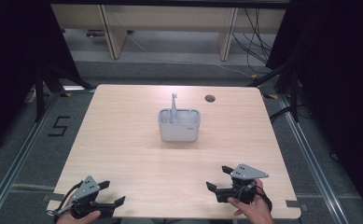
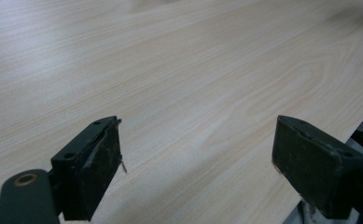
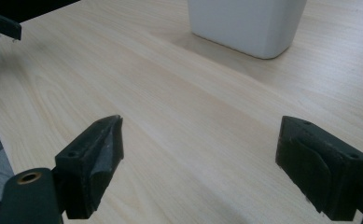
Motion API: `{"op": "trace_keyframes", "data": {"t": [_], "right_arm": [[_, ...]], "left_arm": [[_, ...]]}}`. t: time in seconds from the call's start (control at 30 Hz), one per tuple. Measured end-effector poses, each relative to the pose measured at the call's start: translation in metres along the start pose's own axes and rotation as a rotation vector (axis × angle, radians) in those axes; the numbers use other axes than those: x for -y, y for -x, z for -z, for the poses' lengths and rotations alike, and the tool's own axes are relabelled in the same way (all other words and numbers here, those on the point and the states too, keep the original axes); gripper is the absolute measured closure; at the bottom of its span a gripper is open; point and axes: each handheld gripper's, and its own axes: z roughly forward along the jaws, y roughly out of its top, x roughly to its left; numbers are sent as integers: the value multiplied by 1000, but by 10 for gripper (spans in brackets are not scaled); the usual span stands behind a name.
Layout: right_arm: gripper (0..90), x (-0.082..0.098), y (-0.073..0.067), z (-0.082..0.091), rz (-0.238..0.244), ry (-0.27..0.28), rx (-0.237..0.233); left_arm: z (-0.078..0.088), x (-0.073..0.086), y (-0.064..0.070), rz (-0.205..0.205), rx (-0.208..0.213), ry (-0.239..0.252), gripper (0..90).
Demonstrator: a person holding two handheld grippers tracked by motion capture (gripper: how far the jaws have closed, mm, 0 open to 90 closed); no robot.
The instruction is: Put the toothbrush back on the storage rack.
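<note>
The white box (image 1: 179, 125) with a tall stick standing in it sits mid-counter (image 1: 123, 140), far ahead of both, nearer the right hand-held gripper (image 1: 220, 176) than the left hand-held gripper (image 1: 112, 193), both spread wide and empty.

On my screens the pale wooden bench (image 1: 123, 140) shows a light beige grain with darker streaks. The light grey plastic caddy (image 1: 179, 126) reads nearly white up close. I hold the black left claw (image 1: 113, 193) and the black right claw (image 1: 219, 178), each topped by a grey plate. The dark grey carpeted floor (image 1: 25, 140) carries a black numeral.
</note>
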Motion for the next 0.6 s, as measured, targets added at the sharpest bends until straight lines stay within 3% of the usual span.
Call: {"op": "trace_keyframes", "data": {"t": [0.33,0.37,0.4,0.6], "right_arm": [[160,-1,0,-1,10,8,1],[160,-1,0,-1,8,8,0],[159,0,-1,-1,-31,-4,-19],[159,0,-1,-1,-25,-2,-15]], "left_arm": [[-1,0,1,7,4,5,149],[0,0,0,-5,2,-8,149],[-1,0,1,6,2,2,149],[-1,0,0,6,4,3,149]]}}
